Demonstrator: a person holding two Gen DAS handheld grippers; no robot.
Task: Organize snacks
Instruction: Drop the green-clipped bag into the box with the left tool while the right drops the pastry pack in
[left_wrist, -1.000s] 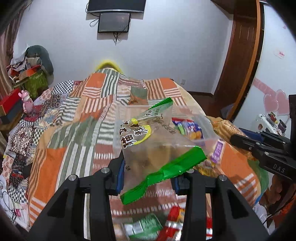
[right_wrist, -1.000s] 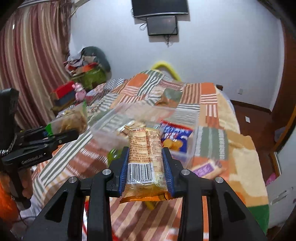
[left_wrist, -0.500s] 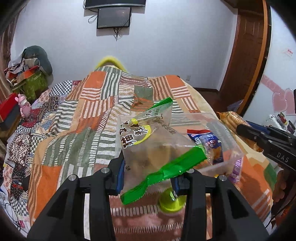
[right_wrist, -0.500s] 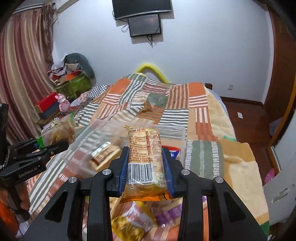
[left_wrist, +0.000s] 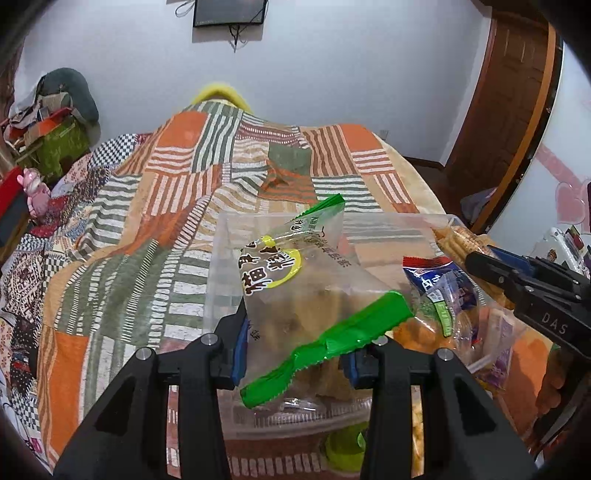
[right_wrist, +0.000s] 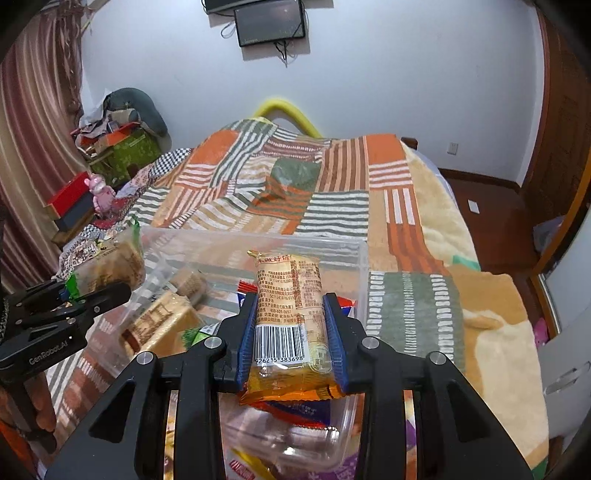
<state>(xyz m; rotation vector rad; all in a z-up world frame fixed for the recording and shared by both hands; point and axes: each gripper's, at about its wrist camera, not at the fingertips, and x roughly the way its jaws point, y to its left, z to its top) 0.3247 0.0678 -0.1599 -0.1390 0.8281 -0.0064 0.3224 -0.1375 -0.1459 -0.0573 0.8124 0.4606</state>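
Note:
My left gripper (left_wrist: 293, 354) is shut on a clear snack bag with green ends (left_wrist: 306, 291) and holds it over a clear plastic bin (left_wrist: 225, 258) on the bed. My right gripper (right_wrist: 290, 339) is shut on an orange biscuit packet with a barcode (right_wrist: 290, 321), also above the bin (right_wrist: 364, 266). The bin holds a blue snack packet (left_wrist: 443, 291) and a tan wrapped pack (right_wrist: 162, 325). The right gripper shows at the right of the left wrist view (left_wrist: 480, 266); the left gripper shows at the left of the right wrist view (right_wrist: 110, 291).
The bin sits on a bed with a striped patchwork blanket (left_wrist: 177, 192). Loose snack packets lie beside the bin (left_wrist: 498, 347), and a green item (left_wrist: 343, 446) lies below it. Clutter and a pink toy (right_wrist: 99, 192) are at the left; a wooden door (left_wrist: 506, 92) is at the right.
Both grippers have moved forward over the bin while keeping their packets. The bin now lies directly under them and looks closer.

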